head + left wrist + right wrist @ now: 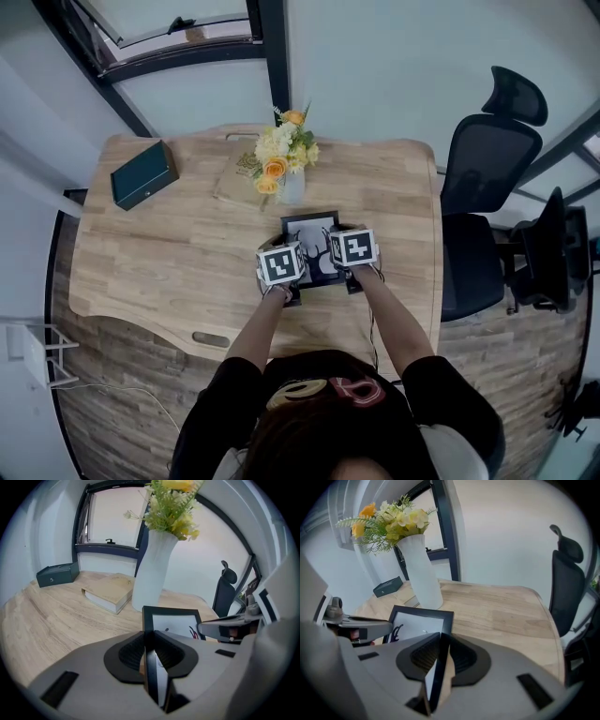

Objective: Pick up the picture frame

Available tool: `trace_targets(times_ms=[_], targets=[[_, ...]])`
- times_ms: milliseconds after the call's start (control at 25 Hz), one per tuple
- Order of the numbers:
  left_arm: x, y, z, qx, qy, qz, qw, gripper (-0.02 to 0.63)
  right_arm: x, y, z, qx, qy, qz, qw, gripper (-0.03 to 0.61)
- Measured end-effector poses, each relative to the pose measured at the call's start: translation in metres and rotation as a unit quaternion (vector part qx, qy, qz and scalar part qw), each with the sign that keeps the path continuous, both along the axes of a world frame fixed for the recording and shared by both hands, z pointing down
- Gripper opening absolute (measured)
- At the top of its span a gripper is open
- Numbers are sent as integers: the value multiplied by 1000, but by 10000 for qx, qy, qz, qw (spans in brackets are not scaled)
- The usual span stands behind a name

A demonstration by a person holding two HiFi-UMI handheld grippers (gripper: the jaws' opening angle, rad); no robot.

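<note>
A tall white vase (292, 187) holds yellow and orange flowers (282, 150). The left hand-held gripper (149, 643) and the right hand-held gripper (439, 645) each clamp the black rectangular picture frame (310, 218).

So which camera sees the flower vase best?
The right gripper view: the whole white vase and its flowers show side-on. The left gripper view shows the vase but crops the flowers. The head view looks down on the vase, mostly seeing flowers.

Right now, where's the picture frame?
In the head view the picture frame is just below the flower vase, clamped between the left hand-held gripper and right hand-held gripper.
</note>
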State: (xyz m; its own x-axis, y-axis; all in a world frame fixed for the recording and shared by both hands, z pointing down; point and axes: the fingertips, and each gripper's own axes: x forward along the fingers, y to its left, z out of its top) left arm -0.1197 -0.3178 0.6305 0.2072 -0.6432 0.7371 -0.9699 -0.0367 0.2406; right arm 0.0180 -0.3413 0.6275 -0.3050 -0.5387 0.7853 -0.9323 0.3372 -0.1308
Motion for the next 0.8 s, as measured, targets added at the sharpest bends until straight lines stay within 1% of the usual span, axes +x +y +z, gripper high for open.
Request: trace_targets(times_ms=[240, 480, 680, 800], targets=[[5, 7, -14, 175, 71, 25, 9998, 77, 6, 8, -14, 230, -47, 134, 9996, 72], [9, 16, -29, 332, 108, 43, 9994, 77, 10, 17, -30, 448, -117, 151, 9988, 72], [10, 27, -37, 384, 195, 52, 9991, 77, 10, 28, -40, 625, -255, 49, 9977, 72], [9, 35, -43, 514, 182, 47, 9985, 77, 8, 36, -47, 744, -294, -6, 9968, 72]])
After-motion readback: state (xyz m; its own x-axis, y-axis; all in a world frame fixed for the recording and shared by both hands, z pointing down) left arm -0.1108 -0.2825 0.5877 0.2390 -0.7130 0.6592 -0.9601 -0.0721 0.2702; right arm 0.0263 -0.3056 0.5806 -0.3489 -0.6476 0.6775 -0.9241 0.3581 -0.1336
